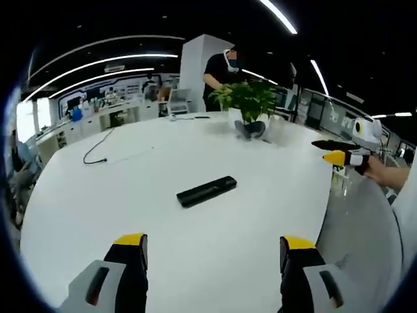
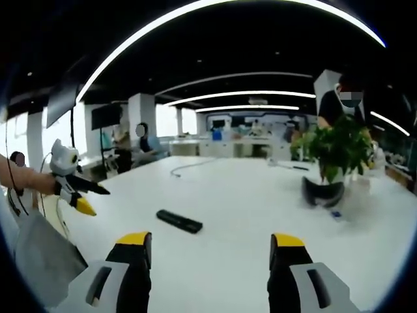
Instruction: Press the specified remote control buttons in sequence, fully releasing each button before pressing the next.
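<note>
A black remote control lies flat on the white round table, label side not readable. My left gripper hovers just in front of it, jaws wide apart and nothing between them. In the right gripper view the same remote lies ahead and slightly left of my right gripper, which is also open and empty. Each gripper appears in the other's view, hand-held off the table edge: the right gripper at the right, the left gripper at the left.
A potted green plant stands on the far side of the table. A dark cable trails across the tabletop. A person stands behind the plant, and others sit at desks beyond the table.
</note>
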### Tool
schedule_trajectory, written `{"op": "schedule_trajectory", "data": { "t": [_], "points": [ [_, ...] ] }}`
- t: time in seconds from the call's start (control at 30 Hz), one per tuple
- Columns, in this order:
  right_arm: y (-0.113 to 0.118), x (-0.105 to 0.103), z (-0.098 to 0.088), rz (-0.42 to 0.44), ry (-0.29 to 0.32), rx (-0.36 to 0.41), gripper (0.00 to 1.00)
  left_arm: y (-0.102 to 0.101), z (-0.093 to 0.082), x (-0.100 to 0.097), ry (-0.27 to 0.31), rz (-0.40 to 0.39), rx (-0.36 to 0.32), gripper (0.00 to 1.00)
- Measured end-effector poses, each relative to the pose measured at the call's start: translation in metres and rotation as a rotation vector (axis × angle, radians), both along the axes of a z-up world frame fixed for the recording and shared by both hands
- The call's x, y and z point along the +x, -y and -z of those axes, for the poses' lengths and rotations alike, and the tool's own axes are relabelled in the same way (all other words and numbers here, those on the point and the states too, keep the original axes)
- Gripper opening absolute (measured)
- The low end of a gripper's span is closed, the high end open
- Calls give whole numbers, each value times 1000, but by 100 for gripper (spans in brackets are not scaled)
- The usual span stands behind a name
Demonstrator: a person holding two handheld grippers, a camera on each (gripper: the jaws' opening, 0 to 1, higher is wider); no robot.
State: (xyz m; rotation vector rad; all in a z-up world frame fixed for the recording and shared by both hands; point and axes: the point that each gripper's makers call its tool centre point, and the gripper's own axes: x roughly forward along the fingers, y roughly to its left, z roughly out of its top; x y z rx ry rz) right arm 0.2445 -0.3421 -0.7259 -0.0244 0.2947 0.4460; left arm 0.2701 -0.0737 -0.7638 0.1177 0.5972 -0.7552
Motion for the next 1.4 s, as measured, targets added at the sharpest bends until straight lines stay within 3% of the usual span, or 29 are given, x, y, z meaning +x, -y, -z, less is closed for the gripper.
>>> {"op": "schedule_trajectory", "data": {
  "t": [0.1,0.33,0.73,0.93,1.4],
  "points": [
    [0,0,-1,0,1,-3,72,11,-4,10,-18,15,-47,86],
    [-2,-1,-2,-4,4,-1,71,23,10,18,-22,114,58,85],
    [-6,-2,-2,-28,6,-24,71,32,17,32,-48,172,97,85],
    [-5,-2,-1,-24,5,-19,70,28,27,37,-19,271,242,85],
    [-1,-1,4,-11,-15,-34,68,39,33,58,-87,266,186,84]
  ]
}}
